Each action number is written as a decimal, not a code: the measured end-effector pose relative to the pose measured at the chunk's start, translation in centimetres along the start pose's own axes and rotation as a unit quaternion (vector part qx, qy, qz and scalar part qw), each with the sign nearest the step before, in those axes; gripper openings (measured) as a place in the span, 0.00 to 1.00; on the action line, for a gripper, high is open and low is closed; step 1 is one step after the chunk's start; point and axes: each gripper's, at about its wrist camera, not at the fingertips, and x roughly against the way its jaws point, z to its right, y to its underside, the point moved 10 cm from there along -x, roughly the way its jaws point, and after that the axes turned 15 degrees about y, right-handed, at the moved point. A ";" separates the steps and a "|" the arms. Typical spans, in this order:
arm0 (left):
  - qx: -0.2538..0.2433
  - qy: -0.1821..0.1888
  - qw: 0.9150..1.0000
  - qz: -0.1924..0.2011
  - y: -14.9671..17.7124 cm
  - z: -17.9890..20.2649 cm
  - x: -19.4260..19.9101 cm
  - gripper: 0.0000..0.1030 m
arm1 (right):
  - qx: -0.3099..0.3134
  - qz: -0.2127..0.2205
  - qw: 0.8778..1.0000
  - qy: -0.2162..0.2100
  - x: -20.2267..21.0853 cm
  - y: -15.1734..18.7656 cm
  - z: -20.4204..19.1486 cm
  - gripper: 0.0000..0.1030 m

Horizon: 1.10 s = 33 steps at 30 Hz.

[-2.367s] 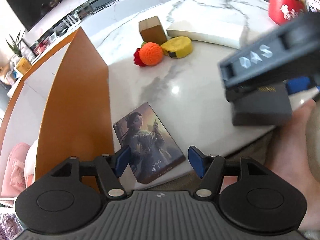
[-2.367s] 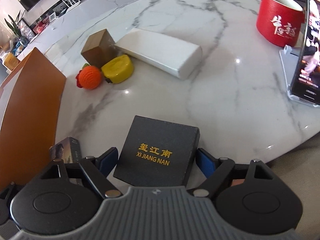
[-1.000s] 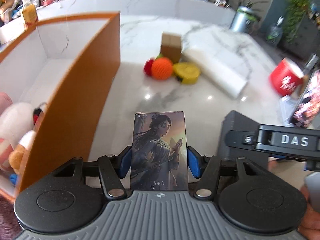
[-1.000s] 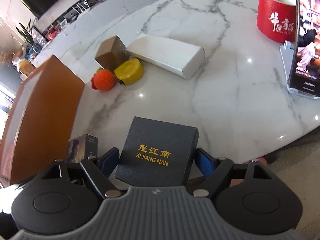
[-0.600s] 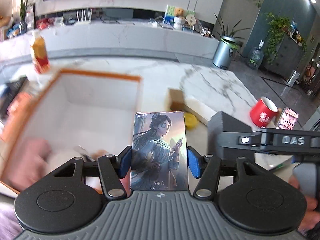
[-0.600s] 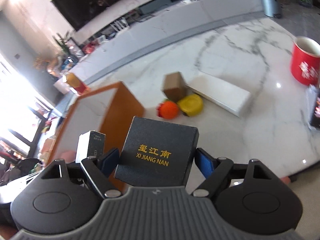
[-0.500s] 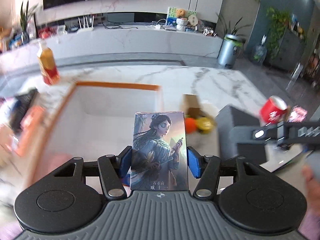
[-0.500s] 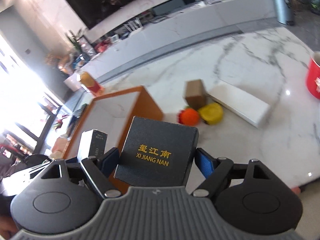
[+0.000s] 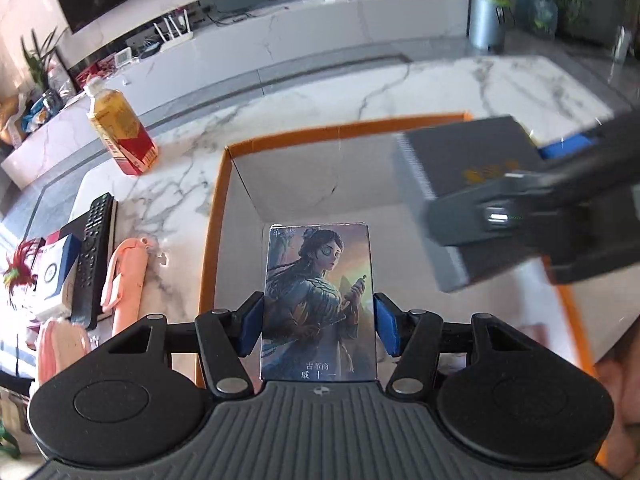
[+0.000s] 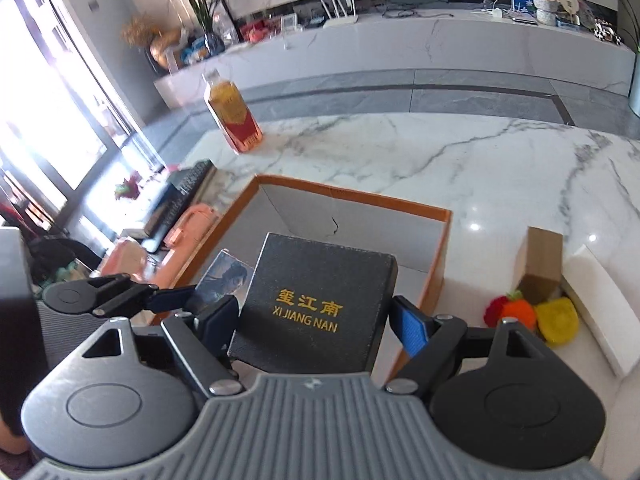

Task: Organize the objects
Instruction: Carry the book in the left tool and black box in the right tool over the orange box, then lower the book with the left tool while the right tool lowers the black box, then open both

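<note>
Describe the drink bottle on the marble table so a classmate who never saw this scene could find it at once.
Start at the orange-rimmed box on the marble table. Look past its far left corner, towards the bright window. There stands the bottle alone: amber drink, white cap, red and yellow label, taller than the flat black remote control nearby.

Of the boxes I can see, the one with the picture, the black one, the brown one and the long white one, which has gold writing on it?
The black box, held in the right gripper over the orange bin. The others show no gold letters.

A bottle (image 9: pixel 120 136) stands behind the box (image 9: pixel 216 216); a remote (image 9: pixel 94 256) lies to its left.
</note>
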 end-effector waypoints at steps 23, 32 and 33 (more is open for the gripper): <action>-0.021 -0.056 0.998 -0.028 1.4 -0.4 -2.8 0.68 | 0.049 -0.056 0.995 0.064 -8.9 -0.2 -1.5 0.80; -0.001 -0.017 0.999 0.042 0.8 -1.5 2.7 0.71 | 0.062 -0.060 0.993 0.076 -8.8 0.3 -1.8 0.80; 0.005 -0.004 0.999 0.050 0.6 -1.6 3.5 0.68 | 0.063 -0.059 0.993 0.078 -8.9 0.4 -2.0 0.80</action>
